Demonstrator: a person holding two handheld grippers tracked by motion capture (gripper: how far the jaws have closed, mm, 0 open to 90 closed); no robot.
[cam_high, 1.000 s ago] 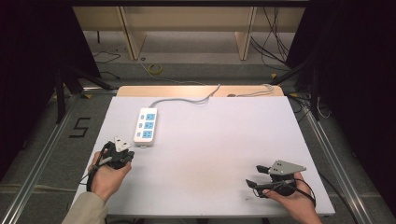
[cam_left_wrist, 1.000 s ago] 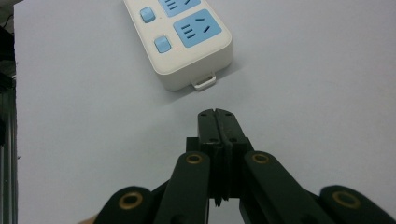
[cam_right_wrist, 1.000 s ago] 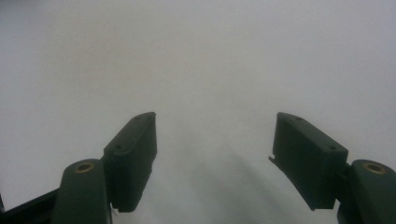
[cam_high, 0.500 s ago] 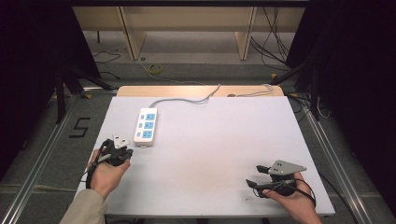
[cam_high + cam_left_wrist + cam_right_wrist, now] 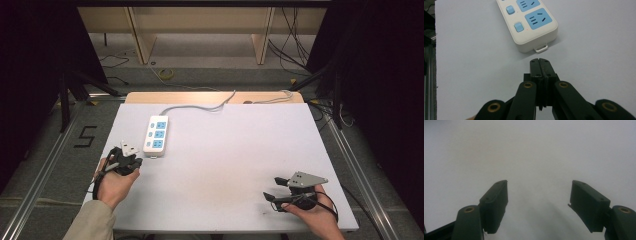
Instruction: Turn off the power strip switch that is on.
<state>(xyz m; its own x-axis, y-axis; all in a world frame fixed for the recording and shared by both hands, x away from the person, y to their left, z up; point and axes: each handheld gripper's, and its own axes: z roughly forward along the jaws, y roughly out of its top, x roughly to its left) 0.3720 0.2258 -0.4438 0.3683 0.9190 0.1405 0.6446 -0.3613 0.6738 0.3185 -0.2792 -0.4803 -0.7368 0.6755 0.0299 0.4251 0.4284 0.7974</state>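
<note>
White strip (image 5: pixel 529 22) just ahead of my left tongs (image 5: pixel 540 61), pressed together | right tongs (image 5: pixel 539 195) apart over bare surface (image 5: pixel 536 150)

One power strip (image 5: pixel 156 135) with three sockets, and two claws: left claw (image 5: pixel 134 161), right claw (image 5: pixel 271 189).

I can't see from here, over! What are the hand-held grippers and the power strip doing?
Left hand-held gripper shut, empty, just short of power strip. Right hand-held gripper open, empty, far side of table. Nothing between gripper and strip. Over.

Closed hand-held gripper (image 5: pixel 540 60) sits just short of power strip (image 5: pixel 529 22).
</note>
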